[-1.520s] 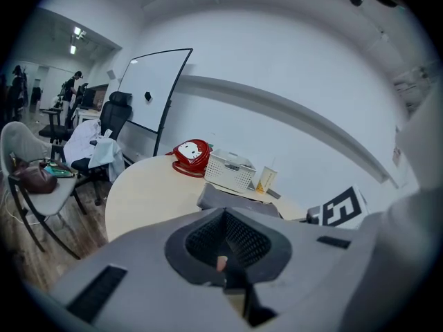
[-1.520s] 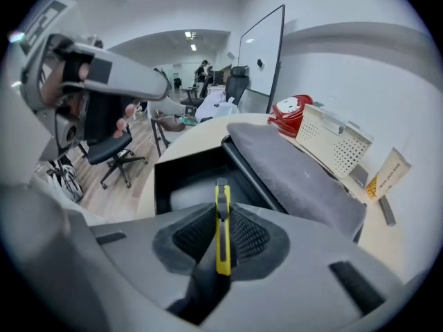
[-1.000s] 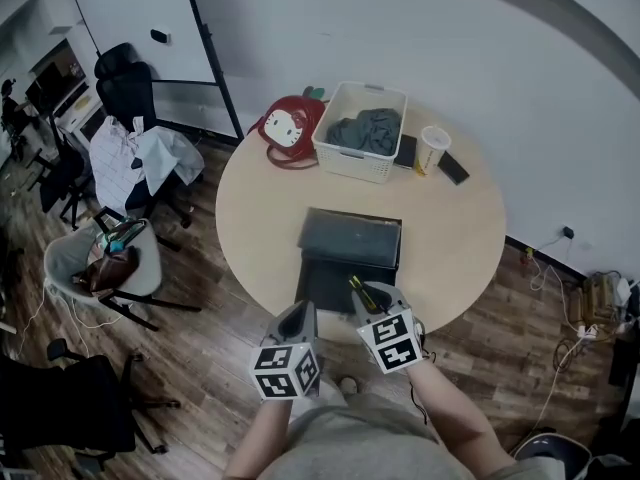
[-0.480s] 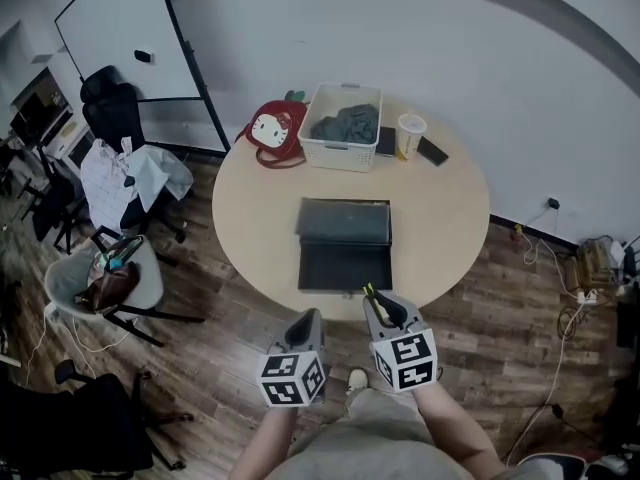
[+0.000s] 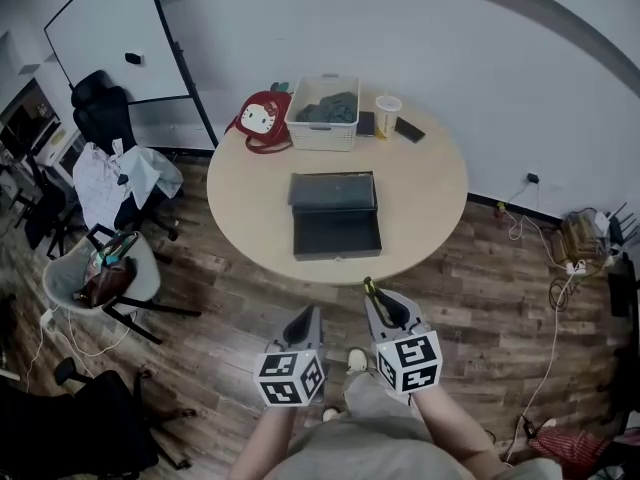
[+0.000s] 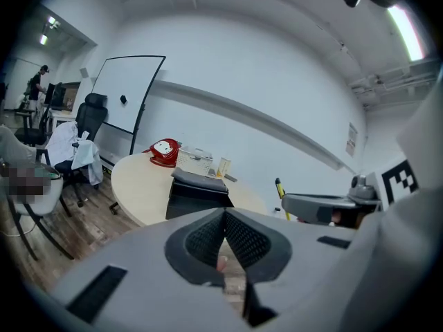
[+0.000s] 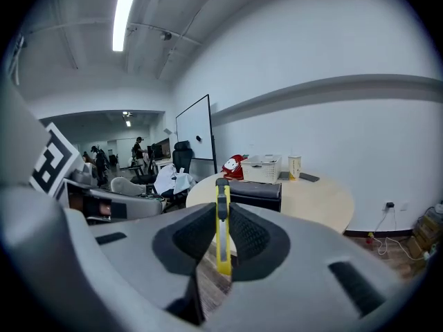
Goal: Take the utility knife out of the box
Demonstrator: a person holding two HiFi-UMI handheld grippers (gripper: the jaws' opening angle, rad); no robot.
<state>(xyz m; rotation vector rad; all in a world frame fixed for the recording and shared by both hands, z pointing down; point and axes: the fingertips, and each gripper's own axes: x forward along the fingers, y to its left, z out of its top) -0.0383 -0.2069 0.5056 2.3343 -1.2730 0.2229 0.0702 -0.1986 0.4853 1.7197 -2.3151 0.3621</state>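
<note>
A black box [image 5: 335,230] lies open on the round wooden table [image 5: 430,198], its lid folded back. My right gripper [image 5: 384,305] is shut on the yellow utility knife [image 5: 369,289], whose tip sticks out past the jaws. In the right gripper view the utility knife [image 7: 222,228] stands upright between the pads, and the box [image 7: 255,193] is far ahead. My left gripper [image 5: 303,320] hangs beside it over the wooden floor. Its jaws [image 6: 223,220] meet with nothing between them. Both grippers are well short of the table's near edge.
At the table's far side stand a white basket [image 5: 322,126] with grey cloth, a red bag [image 5: 258,121], a cup [image 5: 387,115] and a phone [image 5: 408,130]. Chairs with clothes [image 5: 110,258] crowd the left. Cables lie on the floor at right [image 5: 560,258].
Both grippers have drawn back from above the box to over the floor, away from the table. The knife has stayed in the right gripper.
</note>
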